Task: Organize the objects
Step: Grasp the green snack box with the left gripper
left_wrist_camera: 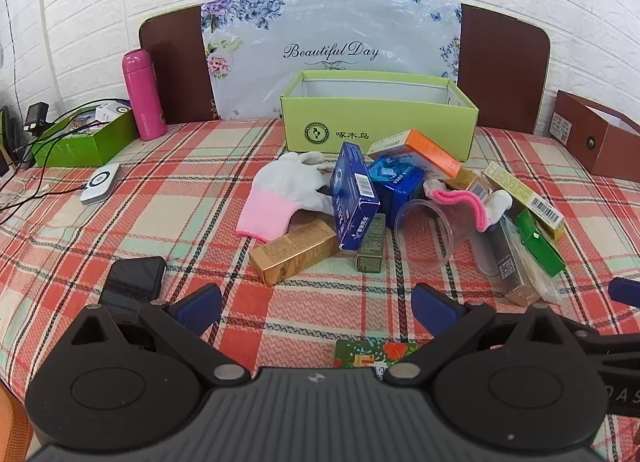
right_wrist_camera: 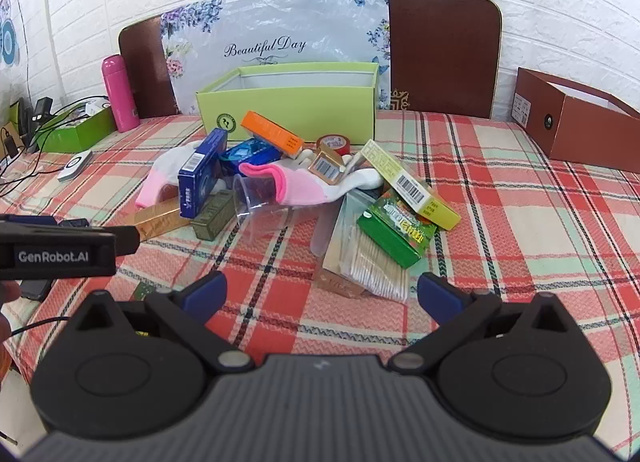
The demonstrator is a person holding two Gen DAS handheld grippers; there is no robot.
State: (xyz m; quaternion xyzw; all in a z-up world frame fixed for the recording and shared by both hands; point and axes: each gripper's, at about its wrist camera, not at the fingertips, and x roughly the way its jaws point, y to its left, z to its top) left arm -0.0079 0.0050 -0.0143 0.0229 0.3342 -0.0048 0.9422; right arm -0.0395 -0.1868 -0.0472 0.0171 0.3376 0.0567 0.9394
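Both the left claw [left_wrist_camera: 316, 304] and right claw [right_wrist_camera: 322, 294] hang spread and empty, so grabbing into the heaped pile [right_wrist_camera: 304, 190] risks toppling leaning boxes off the surface [right_wrist_camera: 520, 222].

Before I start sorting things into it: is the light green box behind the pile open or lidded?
Open. The light green box has no lid on top; its pale inner walls show in both views. Its floor is hidden.
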